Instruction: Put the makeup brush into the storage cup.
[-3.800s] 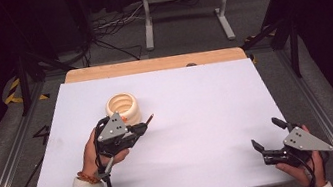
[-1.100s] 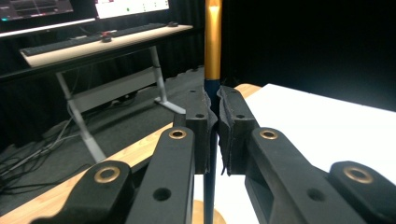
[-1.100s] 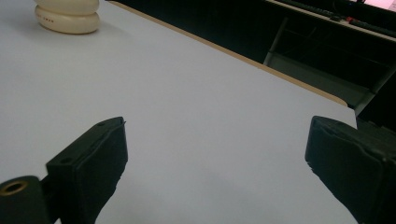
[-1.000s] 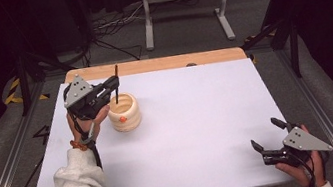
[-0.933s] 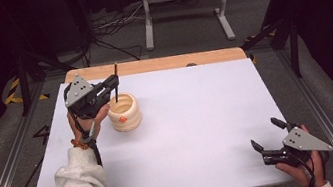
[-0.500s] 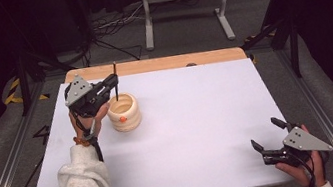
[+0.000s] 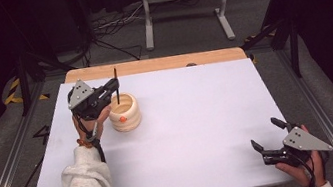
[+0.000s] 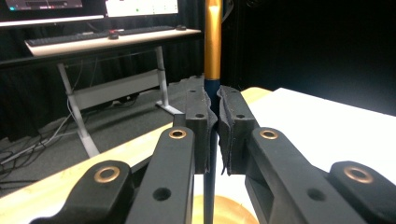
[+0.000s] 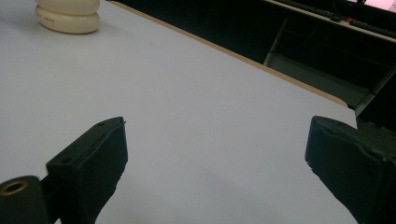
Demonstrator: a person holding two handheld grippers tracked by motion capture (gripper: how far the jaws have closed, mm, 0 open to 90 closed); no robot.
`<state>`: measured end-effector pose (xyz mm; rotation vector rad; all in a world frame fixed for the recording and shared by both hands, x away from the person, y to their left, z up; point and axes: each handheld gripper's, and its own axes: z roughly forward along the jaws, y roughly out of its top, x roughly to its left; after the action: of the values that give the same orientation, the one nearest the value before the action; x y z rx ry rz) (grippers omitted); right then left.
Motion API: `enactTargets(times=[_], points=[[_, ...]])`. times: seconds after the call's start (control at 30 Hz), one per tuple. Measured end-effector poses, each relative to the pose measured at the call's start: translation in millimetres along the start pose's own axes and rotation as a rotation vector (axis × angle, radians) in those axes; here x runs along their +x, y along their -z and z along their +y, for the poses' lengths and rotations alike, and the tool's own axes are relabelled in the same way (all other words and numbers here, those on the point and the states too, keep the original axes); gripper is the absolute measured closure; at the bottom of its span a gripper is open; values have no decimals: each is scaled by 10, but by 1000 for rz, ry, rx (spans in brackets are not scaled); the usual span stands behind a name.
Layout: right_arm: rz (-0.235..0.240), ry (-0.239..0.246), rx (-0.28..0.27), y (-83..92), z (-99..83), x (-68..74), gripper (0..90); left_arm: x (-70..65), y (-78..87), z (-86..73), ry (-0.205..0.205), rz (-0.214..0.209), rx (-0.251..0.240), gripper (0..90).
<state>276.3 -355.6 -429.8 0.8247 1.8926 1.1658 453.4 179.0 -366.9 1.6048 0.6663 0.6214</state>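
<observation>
The left gripper [image 7: 112, 88] is pinching a pen [image 7: 116, 85] dead upright — the pot [image 7: 124, 112] sits straight below its tip, so it's a plain vertical drop in. The right gripper [image 7: 269, 142], jaws spread, sits well apart across the worktop [image 7: 199, 118].

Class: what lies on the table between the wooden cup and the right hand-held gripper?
Nothing: in the high view, bare white tabletop stretches from the wooden cup to the right hand-held gripper.
</observation>
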Motion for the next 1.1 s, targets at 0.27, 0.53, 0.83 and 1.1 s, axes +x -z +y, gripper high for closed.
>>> enactTargets(times=[0.27,0.53,0.83,1.1], points=[[3,-1,0,-3,-2,2,66,-37,-59,-170,1,-14,19,835],[4,-2,1,-6,-4,1,66,-41,-71,-286,23,-26,34,835],[4,0,1,-2,-1,3,68,-96,-41,-385,23,-44,42,835],[5,1,3,-4,2,8,68,-102,10,-417,23,-39,47,835]])
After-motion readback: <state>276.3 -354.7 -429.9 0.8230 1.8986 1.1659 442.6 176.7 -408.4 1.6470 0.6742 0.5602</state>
